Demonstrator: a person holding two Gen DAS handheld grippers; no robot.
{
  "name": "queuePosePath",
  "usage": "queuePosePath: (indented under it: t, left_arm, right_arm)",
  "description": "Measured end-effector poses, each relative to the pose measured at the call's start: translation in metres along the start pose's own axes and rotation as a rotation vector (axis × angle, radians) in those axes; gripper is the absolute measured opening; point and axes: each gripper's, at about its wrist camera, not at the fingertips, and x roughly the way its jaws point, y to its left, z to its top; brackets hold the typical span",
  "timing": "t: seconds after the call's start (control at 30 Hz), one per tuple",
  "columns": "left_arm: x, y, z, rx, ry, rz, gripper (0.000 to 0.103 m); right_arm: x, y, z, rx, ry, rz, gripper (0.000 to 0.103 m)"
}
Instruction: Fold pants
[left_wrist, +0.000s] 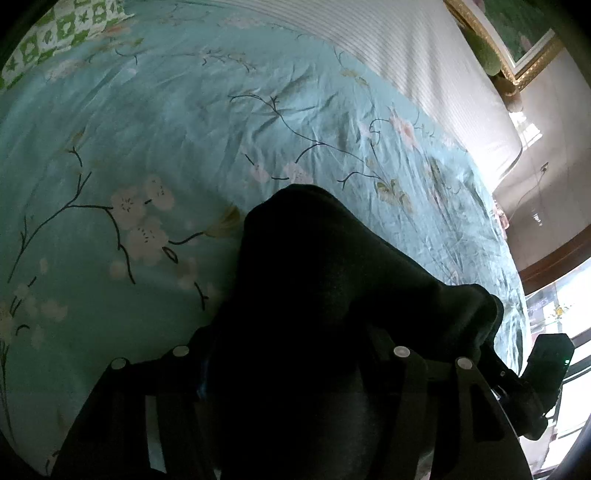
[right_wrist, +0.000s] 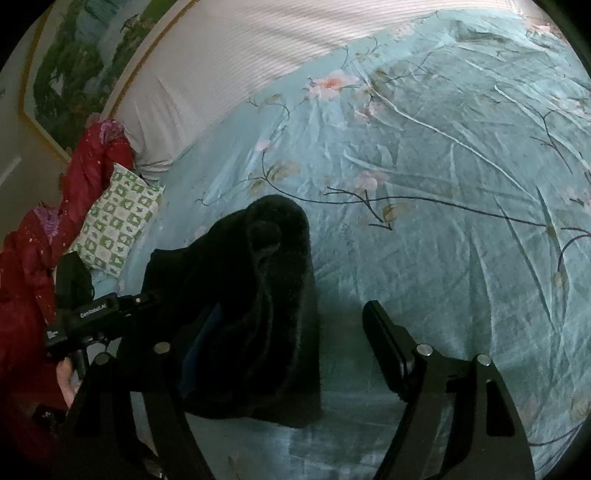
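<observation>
The pants (left_wrist: 325, 295) are black and fuzzy, bunched in a heap above a teal floral bedsheet (left_wrist: 147, 147). In the left wrist view they cover my left gripper (left_wrist: 295, 362) completely; its fingers are hidden under the cloth, which hangs from it. In the right wrist view the pants (right_wrist: 255, 302) hang at the left, draped over my left finger. My right gripper (right_wrist: 288, 332) is open, its right finger (right_wrist: 384, 343) bare and apart from the cloth. The other gripper's body (right_wrist: 96, 321) shows at the far left.
A green-and-white patterned pillow (right_wrist: 118, 221) and a red garment (right_wrist: 33, 266) lie at the bed's left side. A white striped headboard cushion (right_wrist: 229, 55) and a framed painting (right_wrist: 74, 66) stand behind. The window side (left_wrist: 569, 314) is bright.
</observation>
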Motion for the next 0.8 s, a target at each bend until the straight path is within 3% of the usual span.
queuePosePath:
  t: [0.17,0.3,0.47,0.53,0.63,0.8]
  left_arm:
    - [-0.015,-0.004,-0.006,0.016,-0.013,0.028,0.07]
    - [-0.024,-0.006,-0.012,0.014,0.002,0.009,0.074]
    - [-0.023,-0.006,-0.023,0.034,0.016,0.014,0.074]
    - [-0.018,-0.006,-0.026,0.039,0.027,0.023,0.072]
    - [-0.016,-0.009,-0.028,0.054,0.025,0.016,0.065]
    - [-0.018,-0.011,-0.031,0.068,0.007,0.022,0.053]
  right_arm:
    - [-0.008,0.0,0.006,0.057,0.005,0.043,0.076]
    - [-0.013,0.008,0.017,0.067,-0.02,0.097,0.076]
    - [0.005,0.013,0.01,0.044,0.047,0.082,0.075]
    - [0.014,0.006,0.002,0.069,0.092,0.093,0.07]
    - [0.015,-0.009,-0.003,0.134,0.091,0.163,0.063]
    - [0.014,-0.001,-0.003,0.104,0.09,0.154,0.058]
